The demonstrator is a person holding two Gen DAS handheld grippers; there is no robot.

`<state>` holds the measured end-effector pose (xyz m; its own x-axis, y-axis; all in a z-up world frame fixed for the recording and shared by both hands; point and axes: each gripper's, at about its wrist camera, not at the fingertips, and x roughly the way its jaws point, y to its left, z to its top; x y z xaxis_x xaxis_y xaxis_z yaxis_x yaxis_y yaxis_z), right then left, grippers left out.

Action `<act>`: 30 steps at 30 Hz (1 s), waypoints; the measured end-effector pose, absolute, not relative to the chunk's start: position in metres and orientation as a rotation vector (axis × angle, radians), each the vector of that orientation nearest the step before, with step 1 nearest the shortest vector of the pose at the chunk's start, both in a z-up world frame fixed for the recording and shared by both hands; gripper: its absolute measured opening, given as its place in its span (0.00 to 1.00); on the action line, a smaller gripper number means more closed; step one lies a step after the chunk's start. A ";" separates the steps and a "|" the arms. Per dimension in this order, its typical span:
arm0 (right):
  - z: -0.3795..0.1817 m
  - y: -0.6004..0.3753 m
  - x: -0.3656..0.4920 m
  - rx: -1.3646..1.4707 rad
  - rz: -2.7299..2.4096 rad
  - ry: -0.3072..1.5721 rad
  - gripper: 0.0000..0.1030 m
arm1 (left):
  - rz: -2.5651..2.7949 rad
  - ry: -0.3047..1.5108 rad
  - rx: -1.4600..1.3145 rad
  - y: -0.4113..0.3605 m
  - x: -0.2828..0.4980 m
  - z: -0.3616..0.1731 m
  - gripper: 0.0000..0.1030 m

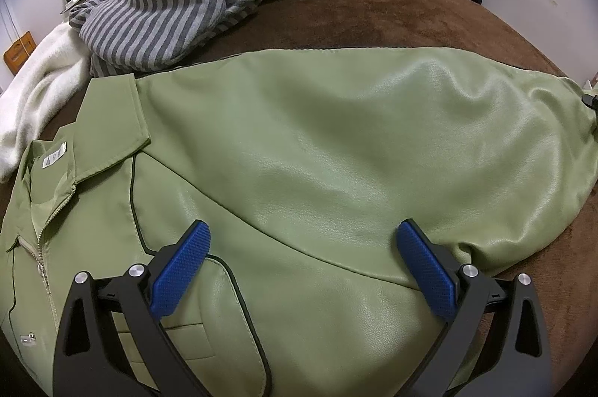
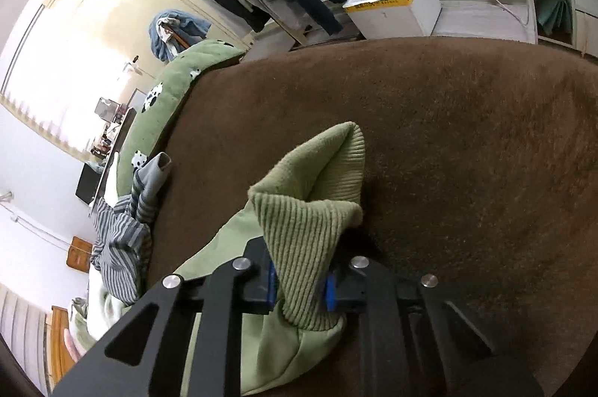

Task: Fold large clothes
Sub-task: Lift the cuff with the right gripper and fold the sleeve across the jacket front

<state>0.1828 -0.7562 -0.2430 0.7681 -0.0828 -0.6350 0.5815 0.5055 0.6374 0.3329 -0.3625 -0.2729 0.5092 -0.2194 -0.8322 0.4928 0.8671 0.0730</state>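
Brown bedspread (image 1: pixel 392 12), green jacket (image 1: pixel 299 143), R gripper (image 2: pixel 299 288) on cuff (image 2: pixel 302 232)

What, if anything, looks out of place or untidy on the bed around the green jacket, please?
A striped top lies crumpled in a heap beyond the jacket, partly on a white blanket. The jacket's ribbed cuff is bunched up, pinched in the right gripper.

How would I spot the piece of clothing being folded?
Find the brown bed cover. Spread flat across its near side lies the green jacket, smooth and leathery, with a zip and collar. The striped grey top behind it is crumpled.
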 end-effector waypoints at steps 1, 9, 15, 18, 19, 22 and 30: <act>-0.241 -0.757 0.184 0.955 -0.431 0.588 0.18 | -0.437 0.944 0.321 -0.363 0.333 -0.273 0.95; -0.166 -0.722 0.191 0.753 -0.387 0.587 0.17 | -0.433 0.936 0.324 -0.363 0.332 -0.272 0.95; -0.085 -0.664 0.205 0.563 -0.293 0.545 0.17 | -0.435 0.941 0.311 -0.358 0.334 -0.268 0.95; -0.055 -0.632 0.211 0.515 -0.240 0.520 0.17 | -0.429 0.946 0.325 -0.354 0.330 -0.261 0.94; -0.041 -0.615 0.213 0.490 -0.217 0.509 0.17 | -0.430 0.934 0.334 -0.351 0.328 -0.255 0.94; -0.012 -0.570 0.217 0.430 -0.157 0.482 0.16 | -0.423 0.889 0.366 -0.342 0.326 -0.238 0.94; 0.022 -0.445 0.249 0.337 0.010 0.488 0.15 | -0.365 0.861 0.310 -0.266 0.330 -0.189 0.94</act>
